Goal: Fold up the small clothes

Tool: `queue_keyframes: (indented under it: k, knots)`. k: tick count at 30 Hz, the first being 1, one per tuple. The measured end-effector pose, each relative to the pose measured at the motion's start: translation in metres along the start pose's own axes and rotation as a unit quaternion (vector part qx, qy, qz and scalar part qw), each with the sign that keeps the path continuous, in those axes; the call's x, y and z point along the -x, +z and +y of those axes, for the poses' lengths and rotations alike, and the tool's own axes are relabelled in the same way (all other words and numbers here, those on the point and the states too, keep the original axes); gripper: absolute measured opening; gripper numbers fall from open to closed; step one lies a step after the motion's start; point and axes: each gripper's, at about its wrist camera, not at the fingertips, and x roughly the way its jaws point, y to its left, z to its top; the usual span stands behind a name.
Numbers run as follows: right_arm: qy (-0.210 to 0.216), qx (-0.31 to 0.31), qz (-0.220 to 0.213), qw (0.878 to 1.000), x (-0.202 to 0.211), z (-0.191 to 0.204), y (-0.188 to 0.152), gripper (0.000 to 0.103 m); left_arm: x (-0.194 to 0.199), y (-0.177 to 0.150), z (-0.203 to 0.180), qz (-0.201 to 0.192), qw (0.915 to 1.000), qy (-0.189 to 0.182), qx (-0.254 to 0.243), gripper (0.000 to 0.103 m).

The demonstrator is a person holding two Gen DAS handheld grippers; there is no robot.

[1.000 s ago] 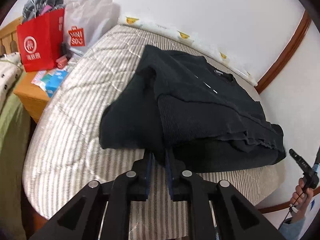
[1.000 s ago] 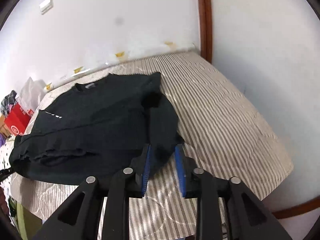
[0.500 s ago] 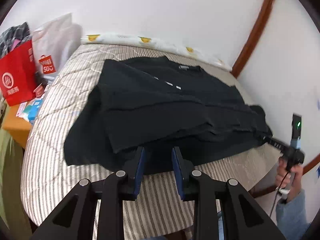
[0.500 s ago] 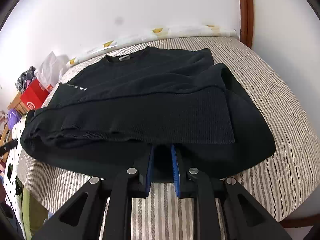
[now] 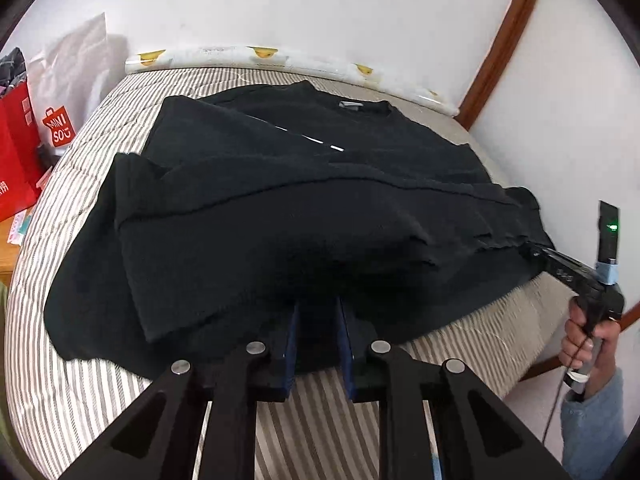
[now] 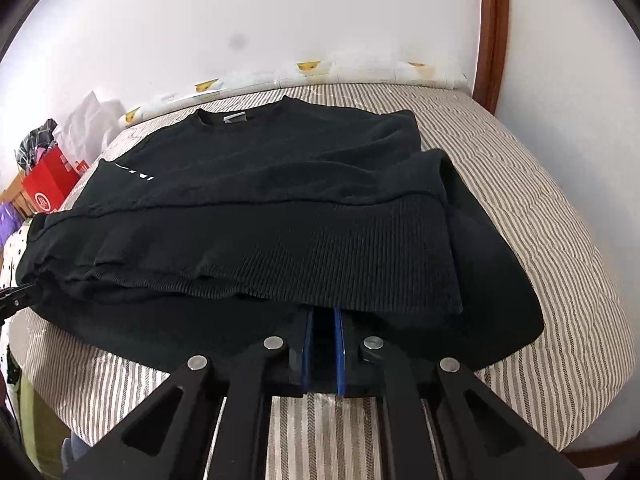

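My right claw pinches the near hem of the black sweater, which lies spread on the striped bed. My left claw is closing, with hem cloth between its jaws.

We see a red paper bag and a white Miniso bag beside the striped mattress's left edge.

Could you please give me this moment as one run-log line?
stage: fold | sweater: flat on bed | left gripper: jaws closing on near hem | right gripper: shut on near hem
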Motion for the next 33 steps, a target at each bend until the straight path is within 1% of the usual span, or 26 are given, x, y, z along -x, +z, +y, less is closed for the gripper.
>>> queue_keyframes:
  k: [1, 5, 8, 10, 13, 16, 19, 22, 25, 27, 28, 29, 31, 33]
  knots:
    - [0.001, -0.003, -0.001, 1.0, 0.0, 0.0, 0.002, 0.007, -0.001, 0.004, 0.001, -0.004, 1.0, 0.004, 0.0, 0.012]
    - [0.006, -0.024, -0.02, 0.999, 0.001, -0.005, 0.021, 0.007, 0.003, 0.021, 0.011, -0.02, 0.9995, -0.015, 0.018, 0.011]
    - [0.001, -0.032, -0.032, 0.999, -0.004, -0.009, 0.044, 0.007, 0.006, 0.038, 0.017, -0.038, 0.9992, 0.003, 0.016, 0.011]
    - [0.003, -0.041, -0.037, 0.998, -0.01, -0.011, 0.062, 0.007, 0.003, 0.05, 0.022, -0.039, 0.9991, 0.005, 0.017, 0.011]
    - [-0.001, -0.045, -0.042, 0.998, -0.022, -0.012, 0.082, 0.008, -0.006, 0.068, 0.03, -0.038, 0.9989, 0.018, 0.023, 0.011]
    - [-0.004, -0.053, -0.038, 0.998, -0.04, -0.013, 0.102, 0.008, -0.017, 0.083, 0.039, -0.031, 0.9988, 0.021, 0.031, 0.011]
    - [-0.01, -0.07, -0.026, 0.997, -0.059, -0.02, 0.123, 0.007, -0.028, 0.094, 0.047, -0.029, 0.9982, 0.033, 0.04, 0.011]
    - [-0.02, -0.078, -0.021, 0.996, -0.07, -0.026, 0.135, 0.01, -0.033, 0.102, 0.057, -0.03, 0.997, 0.042, 0.057, 0.011]
    - [-0.027, -0.073, -0.025, 0.997, -0.071, -0.028, 0.141, 0.011, -0.034, 0.106, 0.066, -0.032, 0.9957, 0.056, 0.066, 0.011]
    - [-0.027, -0.067, -0.022, 0.997, -0.071, -0.029, 0.141, 0.016, -0.034, 0.109, 0.073, -0.033, 0.9953, 0.058, 0.07, 0.011]
    - [-0.025, -0.062, -0.019, 0.998, -0.073, -0.031, 0.142, 0.026, -0.035, 0.111, 0.075, -0.032, 0.9952, 0.058, 0.071, 0.013]
    - [-0.024, -0.059, -0.017, 0.998, -0.073, -0.031, 0.142, 0.038, -0.037, 0.113, 0.077, -0.029, 0.9953, 0.059, 0.071, 0.015]
    - [-0.027, -0.05, -0.012, 0.998, -0.077, -0.032, 0.144, 0.051, -0.041, 0.116, 0.079, -0.024, 0.9955, 0.063, 0.067, 0.019]
    - [-0.029, -0.041, -0.007, 0.999, -0.083, -0.034, 0.148, 0.052, -0.047, 0.121, 0.08, -0.017, 0.9958, 0.065, 0.062, 0.019]
